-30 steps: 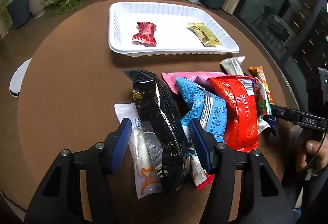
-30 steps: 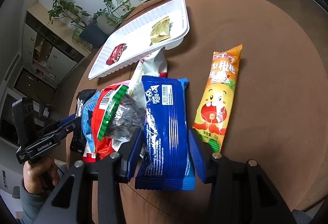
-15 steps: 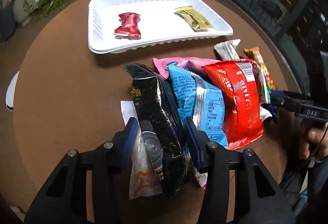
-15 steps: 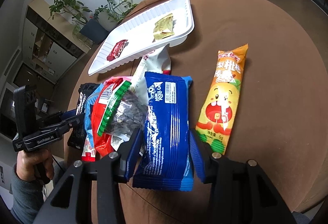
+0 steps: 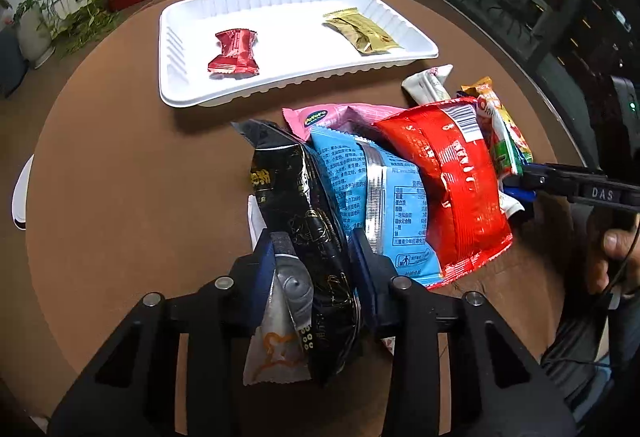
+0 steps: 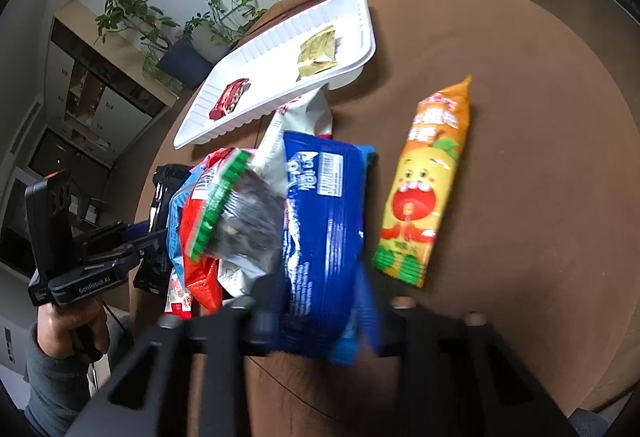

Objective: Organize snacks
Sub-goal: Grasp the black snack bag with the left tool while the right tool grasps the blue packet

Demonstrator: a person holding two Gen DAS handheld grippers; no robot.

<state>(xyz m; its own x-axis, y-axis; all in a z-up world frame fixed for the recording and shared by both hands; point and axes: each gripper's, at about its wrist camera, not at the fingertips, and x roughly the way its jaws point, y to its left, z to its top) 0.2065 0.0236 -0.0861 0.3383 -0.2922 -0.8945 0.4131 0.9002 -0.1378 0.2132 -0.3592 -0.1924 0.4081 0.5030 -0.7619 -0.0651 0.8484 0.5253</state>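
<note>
Two wrist views look down on a round brown table (image 5: 120,177) holding a heap of snack packets.

In the left wrist view, the left gripper (image 5: 314,273) sits at bottom centre. Its jaws have just been closing and now pinch a glossy black foil snack bag with gold print (image 5: 296,205), together with a white sachet with an orange outline drawing (image 5: 276,349) pressed against the left pad. The black bag's long axis runs from the bottom of the frame up toward the centre, its top seam pointing at the white ribbed plastic tray (image 5: 184,93) in the upper middle. A small red foil sweet (image 5: 234,53) and a flat gold wrapper (image 5: 362,31) lie well apart in the tray. Right of the black bag lean a light blue packet (image 5: 368,193) and a red packet (image 5: 448,177).

In the right wrist view, slightly blurred, the right gripper (image 6: 320,301) at bottom centre has just been closing onto a dark blue biscuit packet (image 6: 324,229). Its long axis runs bottom to top, the barcode end toward the tray. A long orange cartoon-faced packet (image 6: 424,189) lies just right, parallel.
</note>
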